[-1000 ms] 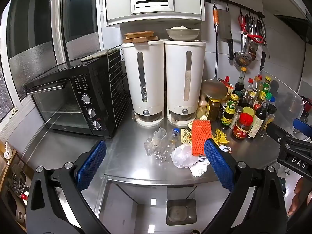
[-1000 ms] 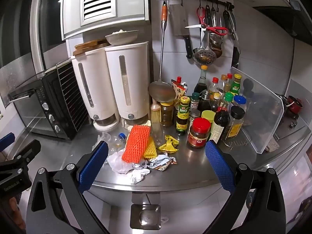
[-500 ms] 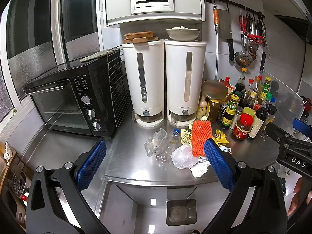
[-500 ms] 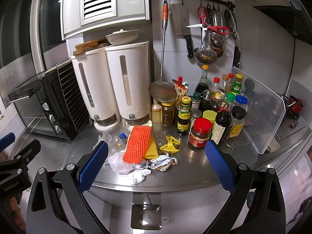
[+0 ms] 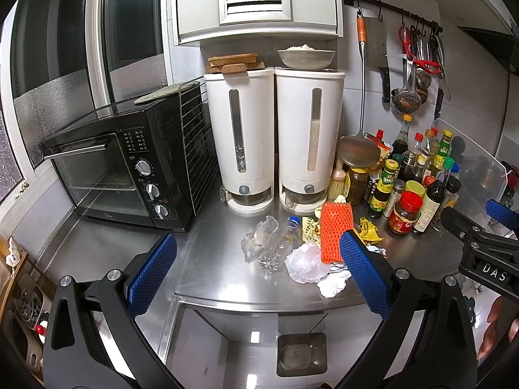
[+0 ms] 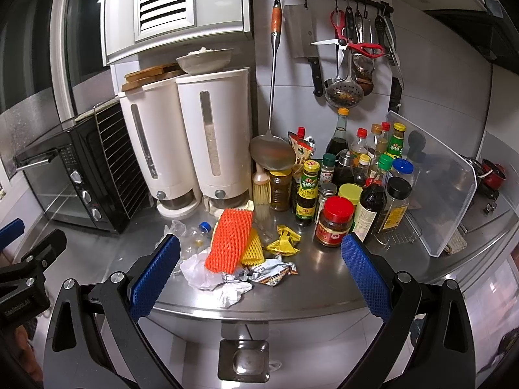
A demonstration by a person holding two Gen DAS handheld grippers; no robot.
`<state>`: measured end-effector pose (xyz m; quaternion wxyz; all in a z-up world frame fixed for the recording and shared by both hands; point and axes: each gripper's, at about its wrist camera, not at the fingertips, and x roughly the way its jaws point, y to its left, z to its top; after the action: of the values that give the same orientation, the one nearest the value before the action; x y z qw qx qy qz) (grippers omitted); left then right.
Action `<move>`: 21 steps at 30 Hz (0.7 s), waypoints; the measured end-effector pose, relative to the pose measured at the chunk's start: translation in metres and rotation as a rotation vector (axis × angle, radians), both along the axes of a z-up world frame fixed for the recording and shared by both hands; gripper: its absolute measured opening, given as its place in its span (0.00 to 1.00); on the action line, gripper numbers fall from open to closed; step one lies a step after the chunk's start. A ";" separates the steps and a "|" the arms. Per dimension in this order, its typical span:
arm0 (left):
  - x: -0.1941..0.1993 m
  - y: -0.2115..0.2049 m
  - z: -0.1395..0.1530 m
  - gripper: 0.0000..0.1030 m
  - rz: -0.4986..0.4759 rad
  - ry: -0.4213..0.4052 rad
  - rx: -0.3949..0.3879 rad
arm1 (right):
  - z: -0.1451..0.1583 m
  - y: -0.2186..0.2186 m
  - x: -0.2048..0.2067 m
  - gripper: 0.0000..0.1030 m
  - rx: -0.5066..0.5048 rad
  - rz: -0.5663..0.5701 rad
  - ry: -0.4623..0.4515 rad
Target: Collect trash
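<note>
both claws hang short of the counter edge, the left gripper (image 5: 258, 267) and right gripper (image 6: 259, 265) each spread wide and empty, likely lining up a first pick. the trash sits in one heap near the front of the counter (image 6: 324, 278): orange net (image 6: 228, 240), white tissue (image 6: 207, 274), clear bottle (image 5: 280, 243), yellow wrapper (image 6: 282, 241). sauce bottles (image 6: 334, 225) crowd just behind, a knock-over risk.

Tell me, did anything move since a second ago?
Hardly anything. Both cameras crept a tiny bit closer to the trash pile, so the orange net looks slightly nearer. The left gripper and right gripper are open as before and hold nothing. The bottle, white tissue, yellow wrapper and sauce jars lie where they were.
</note>
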<state>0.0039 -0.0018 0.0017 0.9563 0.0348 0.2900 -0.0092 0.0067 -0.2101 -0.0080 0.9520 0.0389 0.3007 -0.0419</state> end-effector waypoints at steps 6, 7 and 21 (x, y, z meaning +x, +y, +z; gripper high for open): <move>0.000 0.001 0.001 0.92 0.001 0.002 -0.003 | -0.001 0.001 0.002 0.97 0.001 0.002 0.002; 0.001 0.001 0.001 0.92 0.001 0.002 -0.004 | -0.002 0.002 0.002 0.97 0.000 0.002 0.002; 0.002 0.003 0.001 0.92 -0.001 0.003 -0.004 | -0.002 0.002 0.002 0.97 0.002 0.002 0.004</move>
<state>0.0058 0.0008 0.0031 0.9559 0.0328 0.2917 -0.0101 0.0088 -0.2083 -0.0104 0.9514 0.0393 0.3026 -0.0407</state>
